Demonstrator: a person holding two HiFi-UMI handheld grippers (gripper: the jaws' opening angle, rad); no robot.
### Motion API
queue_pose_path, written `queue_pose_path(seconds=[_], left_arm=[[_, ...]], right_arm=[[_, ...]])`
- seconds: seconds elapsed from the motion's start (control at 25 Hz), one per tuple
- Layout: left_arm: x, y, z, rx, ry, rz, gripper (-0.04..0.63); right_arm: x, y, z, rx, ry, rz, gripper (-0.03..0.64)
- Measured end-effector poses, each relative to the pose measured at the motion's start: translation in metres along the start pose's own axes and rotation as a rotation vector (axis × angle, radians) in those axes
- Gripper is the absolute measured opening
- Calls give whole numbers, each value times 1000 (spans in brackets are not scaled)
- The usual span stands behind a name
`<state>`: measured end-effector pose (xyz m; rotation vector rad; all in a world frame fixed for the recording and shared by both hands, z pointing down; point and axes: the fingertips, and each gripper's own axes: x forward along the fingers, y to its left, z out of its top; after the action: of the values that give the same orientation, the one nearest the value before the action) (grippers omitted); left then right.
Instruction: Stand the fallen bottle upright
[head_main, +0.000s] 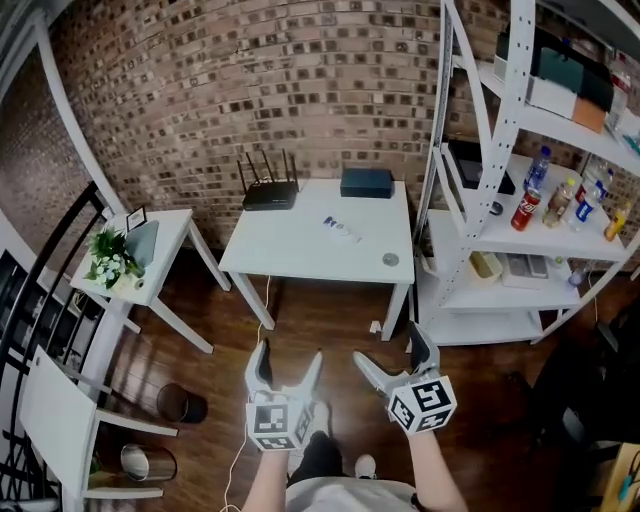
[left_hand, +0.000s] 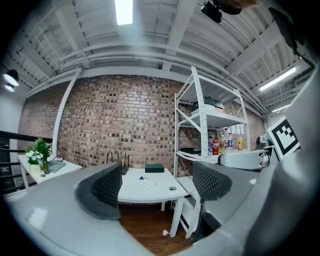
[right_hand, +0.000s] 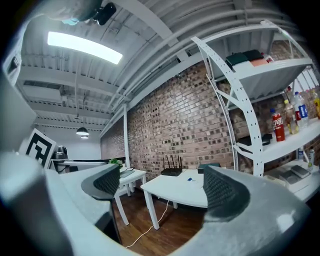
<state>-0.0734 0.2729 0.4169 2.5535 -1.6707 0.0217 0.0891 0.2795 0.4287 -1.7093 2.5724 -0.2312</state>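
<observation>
**A:** Bottle, where?
**B:** The fallen bottle is small and clear with a blue bit. It looks to be lying flat on the white table, just right of the tabletop's middle. Too small to tell which way the cap points.

**A:** Neighbours?
**B:** A round disc sits at its 4 o'clock near the table edge. A dark box is at 1 o'clock by the brick wall and a router at 11. None of them touch it.

**A:** Grippers?
**B:** The left gripper and right gripper are both at the bottle's 6 o'clock, over the wood floor and well short of the table. In each gripper view the jaws are spread wide with nothing between them.

**A:** Why held like that?
**B:** My guess is a ready pose: both aim at the table with jaws open for a grab. The reach isn't started yet.

**A:** Anything else?
**B:** A shelf rack stands at 3 o'clock, and its shelf bottles are already upright, so they're not the job. A side table with a plant is at 9.
</observation>
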Motion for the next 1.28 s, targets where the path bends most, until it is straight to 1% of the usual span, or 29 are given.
queue_pose_path(seconds=[0.16, 0.28, 0.44, 0.6, 0.8, 0.92, 1.04, 1.16, 1.24, 1.28], left_arm=[[54, 37, -3, 18, 7, -27, 449], [99, 72, -7, -2, 22, -47, 449], [153, 117, 11, 3, -11, -64, 449], [196, 154, 27, -3, -30, -78, 449], [243, 172, 23, 0, -19, -102, 448], [276, 178, 19, -7, -11, -104, 448], [315, 183, 14, -4, -4, -93, 448], [361, 199, 12, 1, 0, -35, 448], [395, 212, 15, 24, -11, 7, 448], [413, 214, 18, 35, -13, 15, 448]], right_arm=[[67, -13, -1, 7, 10, -18, 509], [133, -15, -2, 15, 36, -8, 509], [213, -7, 20, -12, 29, 22, 509], [259, -11, 36, -56, 35, 5, 508], [296, -50, 36, -54, 61, -44, 508], [319, -77, 41, -56, 49, -62, 508], [349, -109, 39, -30, 43, -65, 508], [395, -140, 34, -16, 50, -17, 506], [434, -160, 40, -27, 47, 32, 506], [451, -170, 47, -32, 38, 52, 506]])
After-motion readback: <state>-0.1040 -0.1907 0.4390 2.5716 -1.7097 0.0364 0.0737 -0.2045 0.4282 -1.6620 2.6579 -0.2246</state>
